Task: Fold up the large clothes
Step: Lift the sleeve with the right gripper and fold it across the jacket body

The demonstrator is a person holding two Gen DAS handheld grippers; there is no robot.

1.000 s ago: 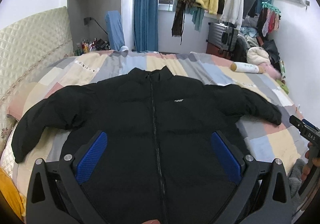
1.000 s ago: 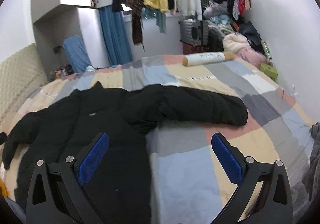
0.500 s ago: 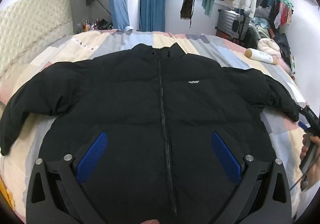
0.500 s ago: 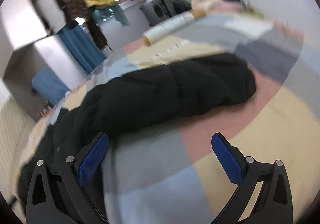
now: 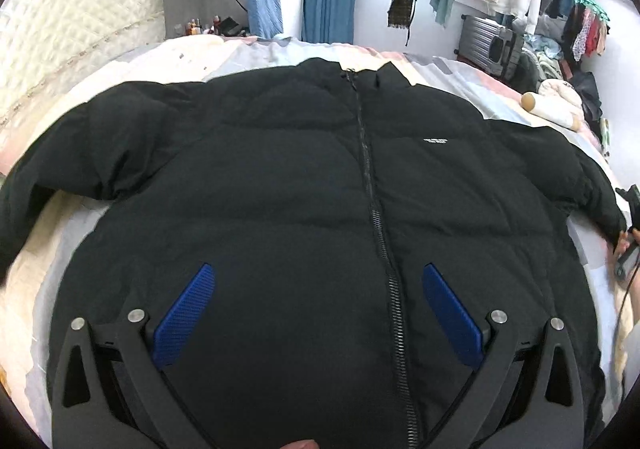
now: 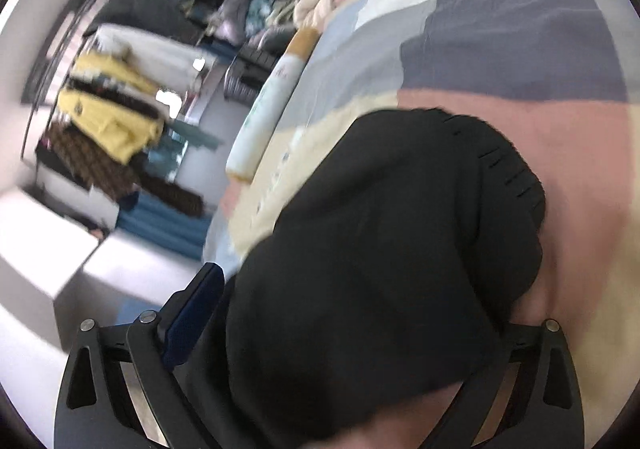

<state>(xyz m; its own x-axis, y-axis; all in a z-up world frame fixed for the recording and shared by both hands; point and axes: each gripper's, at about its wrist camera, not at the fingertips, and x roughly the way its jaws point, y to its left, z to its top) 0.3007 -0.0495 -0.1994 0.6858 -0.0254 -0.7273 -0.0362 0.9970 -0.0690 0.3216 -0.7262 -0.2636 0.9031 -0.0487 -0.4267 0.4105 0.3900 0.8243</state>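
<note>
Black hand-held gripper [image 5: 316,313], blue pads [image 5: 184,315]

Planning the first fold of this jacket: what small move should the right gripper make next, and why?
Probably close the right gripper on the sleeve cuff. Its jaws have just been closing with the cuff already between them, and the black jacket lies flat and zipped on the bed, sleeves spread.

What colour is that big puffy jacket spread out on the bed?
Black, with a small white logo on the chest. The jacket shows best in the left wrist view.
</note>
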